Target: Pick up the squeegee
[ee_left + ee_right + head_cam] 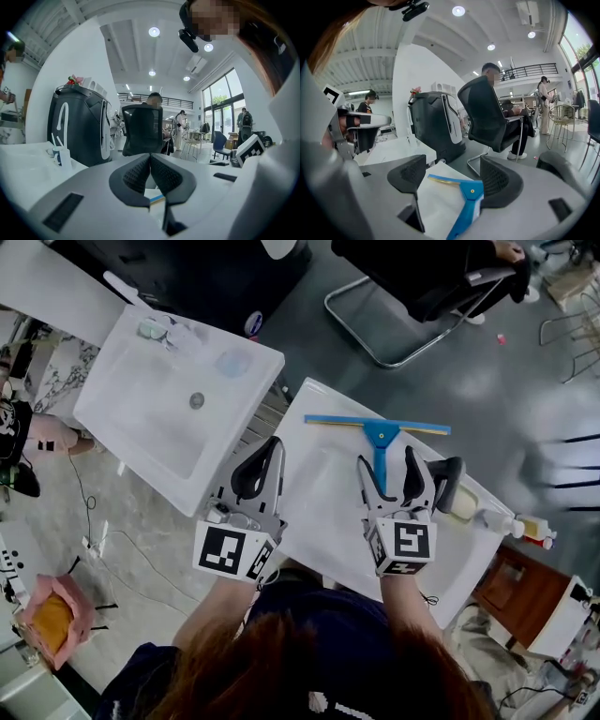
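Holding two tools, one per hand, low over white surfaces.

Left tool (272,448) (150,159): both jaws are pressed together at the tips with nothing between them. It sits at the left edge of the white tabletop (319,521).

Right tool (385,458) (453,174): its jaws stand wide apart and clamp nothing.

One squeegee (379,432) (469,194), blue, lies flat on the tabletop. Its blade runs crosswise just ahead of the right tool. Its handle points back at the tool, with the handle's end lying between the two spread jaws. I cannot tell whether a jaw touches it.

One white sink (141,418) with one drain (197,400) lies left of the left tool.

Two bottles (511,523) lie at the tabletop's edge, right of the right tool.

One office chair (422,282) (487,117) stands well ahead of the right tool, with a person seated in it.
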The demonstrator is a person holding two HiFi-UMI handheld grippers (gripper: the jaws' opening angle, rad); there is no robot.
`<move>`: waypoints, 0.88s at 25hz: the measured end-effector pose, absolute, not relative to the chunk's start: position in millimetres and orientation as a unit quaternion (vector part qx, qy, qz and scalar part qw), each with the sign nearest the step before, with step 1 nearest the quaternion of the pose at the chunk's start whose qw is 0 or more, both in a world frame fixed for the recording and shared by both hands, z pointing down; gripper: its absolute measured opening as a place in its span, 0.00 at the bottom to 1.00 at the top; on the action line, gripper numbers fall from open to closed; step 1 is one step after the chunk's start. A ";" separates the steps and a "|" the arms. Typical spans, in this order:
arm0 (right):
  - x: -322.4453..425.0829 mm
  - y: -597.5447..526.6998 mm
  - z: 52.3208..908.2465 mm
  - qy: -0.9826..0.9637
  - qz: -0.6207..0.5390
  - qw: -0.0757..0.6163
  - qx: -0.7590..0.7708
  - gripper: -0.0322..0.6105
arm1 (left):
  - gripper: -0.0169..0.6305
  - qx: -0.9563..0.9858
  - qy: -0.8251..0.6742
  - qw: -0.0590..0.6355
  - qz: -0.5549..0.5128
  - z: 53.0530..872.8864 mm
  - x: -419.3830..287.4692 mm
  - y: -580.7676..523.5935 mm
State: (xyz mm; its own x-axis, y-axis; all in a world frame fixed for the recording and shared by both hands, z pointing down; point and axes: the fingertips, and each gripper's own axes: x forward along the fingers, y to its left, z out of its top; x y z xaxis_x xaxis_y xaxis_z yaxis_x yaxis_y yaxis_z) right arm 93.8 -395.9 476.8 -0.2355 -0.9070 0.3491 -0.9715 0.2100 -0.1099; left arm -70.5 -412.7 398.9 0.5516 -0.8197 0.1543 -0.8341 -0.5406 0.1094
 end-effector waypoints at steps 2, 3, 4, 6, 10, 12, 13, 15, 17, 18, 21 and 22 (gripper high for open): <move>97.1 -399.1 496.2 -0.763 0.168 0.116 0.614 0.62 | 0.06 0.876 -0.473 0.088 0.045 403.4 -72.3 -414.3; 99.2 -400.6 505.6 -0.758 0.175 0.122 0.616 0.62 | 0.06 0.875 -0.473 0.090 0.046 405.3 -72.5 -415.2; 101.4 -402.1 515.2 -0.753 0.182 0.128 0.619 0.62 | 0.06 0.875 -0.473 0.091 0.047 406.8 -72.4 -416.0; 105.7 -404.3 535.4 -0.743 0.195 0.143 0.624 0.62 | 0.06 0.875 -0.473 0.093 0.048 409.2 -71.8 -417.1; 113.5 -406.4 574.7 -0.725 0.221 0.179 0.628 0.62 | 0.06 0.875 -0.471 0.096 0.051 412.2 -70.5 -416.9; 115.5 -406.8 592.4 -0.718 0.232 0.195 0.627 0.62 | 0.06 0.875 -0.471 0.096 0.052 413.2 -70.9 -416.0; 116.1 -406.5 600.5 -0.714 0.238 0.202 0.626 0.62 | 0.06 0.875 -0.472 0.097 0.053 413.8 -71.3 -415.3; 116.6 -405.4 614.5 -0.708 0.248 0.216 0.625 0.62 | 0.06 0.874 -0.474 0.096 0.055 415.2 -72.5 -414.1; 116.8 -403.9 625.4 -0.701 0.259 0.226 0.625 0.61 | 0.06 0.873 -0.476 0.096 0.056 416.6 -74.3 -413.6; 116.8 -402.7 629.5 -0.698 0.263 0.230 0.625 0.60 | 0.06 0.872 -0.477 0.097 0.057 417.2 -75.5 -413.2; 116.1 -398.5 636.8 -0.691 0.266 0.242 0.627 0.55 | 0.06 0.870 -0.480 0.099 0.058 417.4 -79.7 -412.1; 116.0 -397.5 637.7 -0.689 0.265 0.245 0.628 0.52 | 0.06 0.870 -0.480 0.099 0.057 416.6 -80.7 -411.8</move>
